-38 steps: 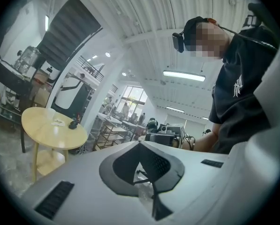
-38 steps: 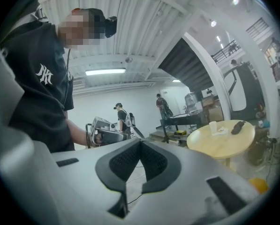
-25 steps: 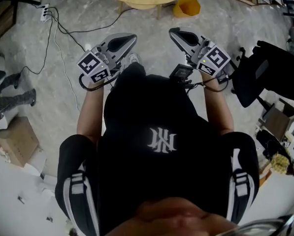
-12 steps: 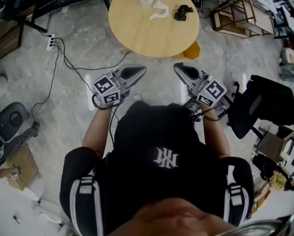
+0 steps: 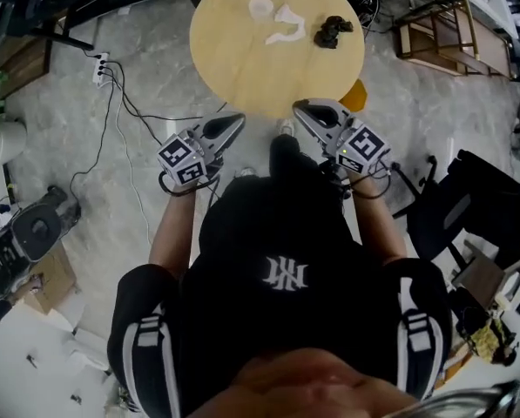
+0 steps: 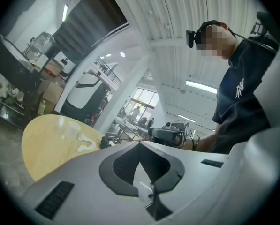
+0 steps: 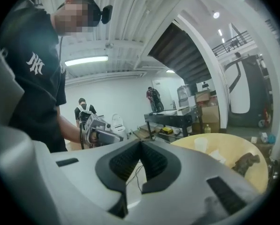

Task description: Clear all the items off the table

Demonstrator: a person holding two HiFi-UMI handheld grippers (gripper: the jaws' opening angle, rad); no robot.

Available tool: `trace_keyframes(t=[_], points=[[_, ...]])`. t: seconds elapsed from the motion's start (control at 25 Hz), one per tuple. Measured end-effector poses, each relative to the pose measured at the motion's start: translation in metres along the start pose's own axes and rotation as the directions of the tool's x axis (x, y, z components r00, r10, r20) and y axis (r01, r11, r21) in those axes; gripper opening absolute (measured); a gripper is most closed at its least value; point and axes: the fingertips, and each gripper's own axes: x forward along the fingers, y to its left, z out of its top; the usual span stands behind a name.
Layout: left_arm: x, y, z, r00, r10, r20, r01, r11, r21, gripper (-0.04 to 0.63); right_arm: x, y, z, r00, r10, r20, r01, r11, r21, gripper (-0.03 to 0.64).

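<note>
A round wooden table [image 5: 268, 64] stands just ahead of me. On its far side lie a clear plastic cup [image 5: 260, 8], a crumpled white paper [image 5: 285, 24] and a dark lumpy item [image 5: 333, 30]. My left gripper [image 5: 235, 121] and right gripper [image 5: 302, 108] are held side by side at the table's near edge, both shut and empty. In the left gripper view, the left gripper [image 6: 140, 145] points past the table [image 6: 46, 142] with the white paper [image 6: 86, 144] on it. From the right gripper [image 7: 140, 143], the cup [image 7: 201, 145], paper [image 7: 218, 156] and dark item [image 7: 245, 162] show at the right.
A yellow bucket [image 5: 356, 94] sits under the table's right edge. A power strip with cables [image 5: 101, 68] lies on the floor at the left, a black chair [image 5: 473, 203] at the right, a wooden rack [image 5: 442, 24] at the top right. Cardboard and a black case [image 5: 29, 238] lie at the far left.
The table has come closer and further into view, with the items on it now showing. Both grippers have moved forward to its near edge, still shut.
</note>
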Motion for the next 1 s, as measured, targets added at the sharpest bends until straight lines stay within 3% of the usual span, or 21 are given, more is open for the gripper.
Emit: trace_keyframes(t=[0.12,0.24,0.32,0.52,0.68,0.88,1.0], points=[[0.019,0.013,0.020,0.997,0.081,-0.011,-0.081,0.997,0.013,0.012,0.011,-0.038,0.001,0.998,0.038,-0.041,-0.041,0.998,-0.057,0.003],[0.037,0.032,0.031,0.989,0.124,-0.077,-0.120,0.991,0.052,0.014,0.024,-0.067,0.016,0.995,0.094,-0.024,-0.095,0.993,-0.066,0.003],[0.047,0.050,0.044,0.989,0.130,-0.064,-0.129,0.992,0.011,0.013,0.033,-0.088,0.023,0.994,0.111,-0.015,-0.112,0.992,-0.064,0.003],[0.053,0.093,0.056,0.970,0.224,-0.091,-0.224,0.975,0.009,0.014,0.036,-0.136,0.014,0.991,0.132,0.034,-0.133,0.991,0.028,0.003],[0.062,0.128,0.064,0.973,0.210,-0.100,-0.208,0.978,0.032,0.013,0.059,-0.163,0.012,0.994,0.105,0.040,-0.106,0.994,0.032,0.003],[0.062,0.164,0.055,0.977,0.209,-0.054,-0.200,0.970,0.138,0.013,0.088,-0.172,0.000,0.999,0.049,0.023,-0.051,0.997,0.054,0.003],[0.067,0.184,0.056,0.982,0.186,-0.031,-0.178,0.969,0.169,0.014,0.097,-0.178,0.004,0.994,0.023,0.106,-0.033,0.995,0.099,0.003]])
